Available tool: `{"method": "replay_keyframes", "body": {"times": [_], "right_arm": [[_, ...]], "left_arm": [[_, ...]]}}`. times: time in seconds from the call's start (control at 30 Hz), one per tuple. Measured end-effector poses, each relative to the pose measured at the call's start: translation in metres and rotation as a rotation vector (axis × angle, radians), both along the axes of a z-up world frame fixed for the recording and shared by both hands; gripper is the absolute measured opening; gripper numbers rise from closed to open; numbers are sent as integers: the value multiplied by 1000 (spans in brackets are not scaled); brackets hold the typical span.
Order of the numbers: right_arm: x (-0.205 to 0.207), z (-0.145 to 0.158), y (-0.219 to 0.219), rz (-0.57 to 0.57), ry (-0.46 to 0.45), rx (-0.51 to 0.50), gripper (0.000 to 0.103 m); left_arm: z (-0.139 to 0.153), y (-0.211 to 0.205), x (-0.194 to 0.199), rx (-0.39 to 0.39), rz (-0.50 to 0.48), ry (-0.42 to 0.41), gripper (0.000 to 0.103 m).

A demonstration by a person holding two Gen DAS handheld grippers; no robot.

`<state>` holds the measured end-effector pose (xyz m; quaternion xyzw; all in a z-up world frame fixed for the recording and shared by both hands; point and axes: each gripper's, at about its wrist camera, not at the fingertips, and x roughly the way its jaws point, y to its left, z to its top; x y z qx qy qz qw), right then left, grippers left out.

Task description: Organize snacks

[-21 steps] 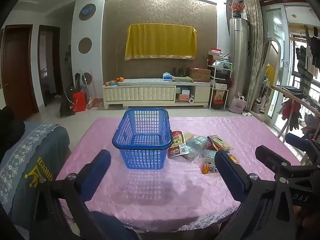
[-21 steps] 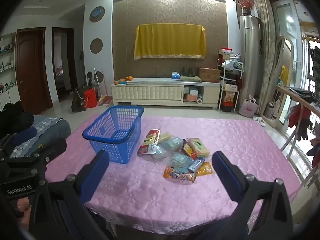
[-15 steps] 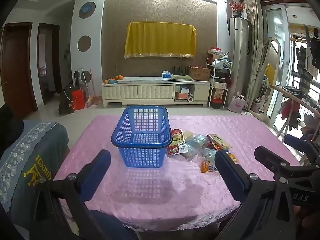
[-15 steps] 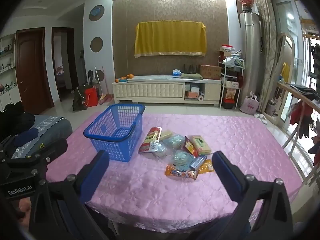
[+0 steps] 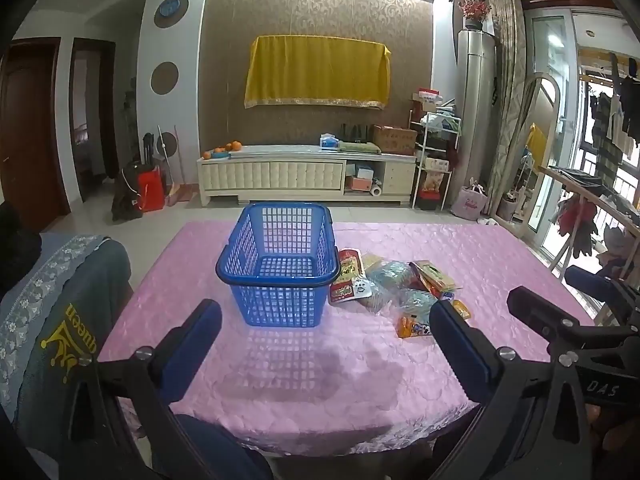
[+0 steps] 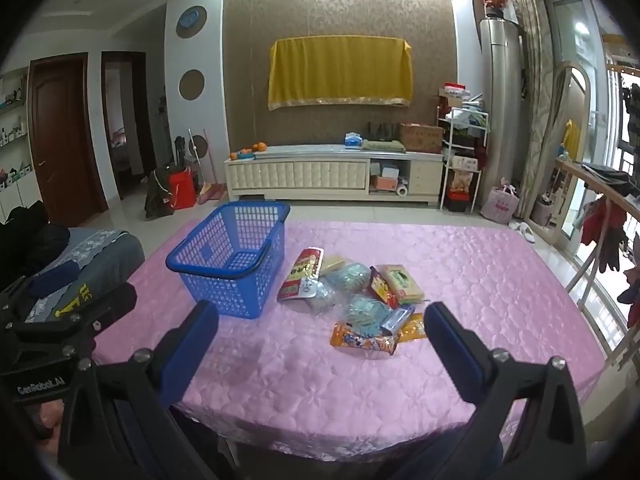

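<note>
Pink quilted cloth covers the bench (image 6: 460, 264); a blue basket (image 5: 280, 264) stands upright, empty, its long axis running away from the cameras. Snack packets (image 6: 360, 296) lie heaped just beside it. Both the left gripper (image 5: 324, 344) and the right gripper (image 6: 320, 340) hold their jaws wide apart, empty. "GenRobot.AI" marks one gripper.

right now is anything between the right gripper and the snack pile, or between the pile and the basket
Nothing visible. The right gripper is open over bare pink cloth, with the snack pile just ahead. The basket stands beside the pile, empty, its top open.
</note>
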<state>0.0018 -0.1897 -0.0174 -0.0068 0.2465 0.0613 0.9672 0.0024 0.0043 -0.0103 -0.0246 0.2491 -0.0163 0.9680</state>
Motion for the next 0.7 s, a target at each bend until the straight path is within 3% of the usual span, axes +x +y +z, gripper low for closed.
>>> {"method": "replay_keyframes", "body": {"times": [0.7], "right_arm": [[3,-1,0,5,11,-4,103]], "left_arm": [[1,1,2,0,7,14,103]]}}
